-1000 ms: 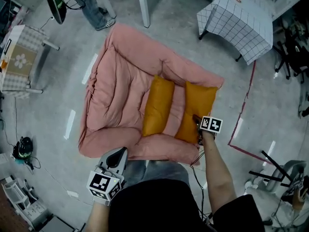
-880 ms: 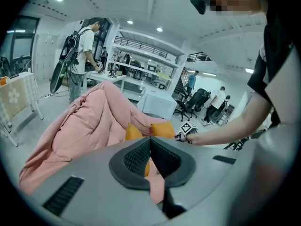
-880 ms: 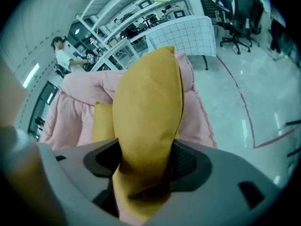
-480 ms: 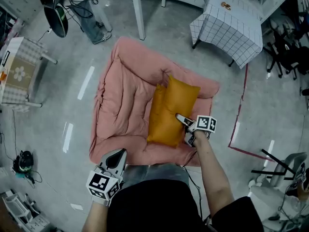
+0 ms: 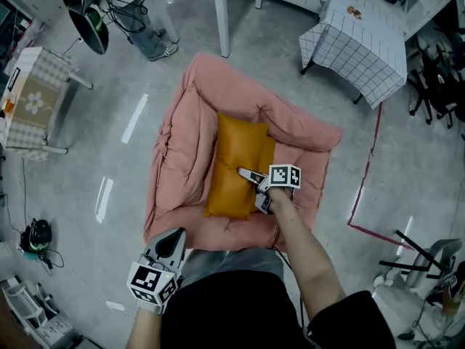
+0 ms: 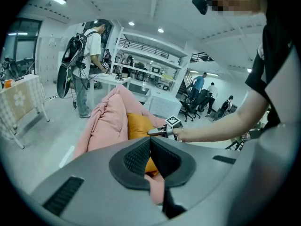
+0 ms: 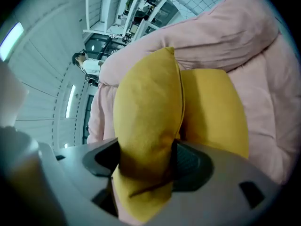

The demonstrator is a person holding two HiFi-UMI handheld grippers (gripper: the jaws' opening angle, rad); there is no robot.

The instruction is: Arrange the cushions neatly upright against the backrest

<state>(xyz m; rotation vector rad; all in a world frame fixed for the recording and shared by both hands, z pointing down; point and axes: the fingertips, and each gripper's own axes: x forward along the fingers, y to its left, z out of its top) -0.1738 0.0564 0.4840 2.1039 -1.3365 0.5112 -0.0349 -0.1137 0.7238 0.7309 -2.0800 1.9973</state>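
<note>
A pink padded floor sofa (image 5: 182, 144) lies on the grey floor, its raised backrest along the far side. Two orange cushions are on its seat. My right gripper (image 5: 251, 187) is shut on the near end of one cushion (image 5: 236, 147), which is lifted and overlaps the other. In the right gripper view the held cushion (image 7: 146, 117) fills the jaws, with the second cushion (image 7: 214, 112) behind it to the right. My left gripper (image 5: 173, 240) hovers by the sofa's near left corner, jaws together and holding nothing. The left gripper view shows the right gripper (image 6: 162, 132) against the cushion.
A table with a checked cloth (image 5: 363, 27) stands at the far right, a small table with a floral cloth (image 5: 29, 100) at the left. White table legs (image 5: 221, 13) rise beyond the sofa. A person (image 6: 87, 65) stands at a bench. Red floor tape (image 5: 367, 166) runs on the right.
My right gripper has carried the right-hand cushion leftward, from beside the other cushion to on top of it. The left gripper has shifted only slightly.
</note>
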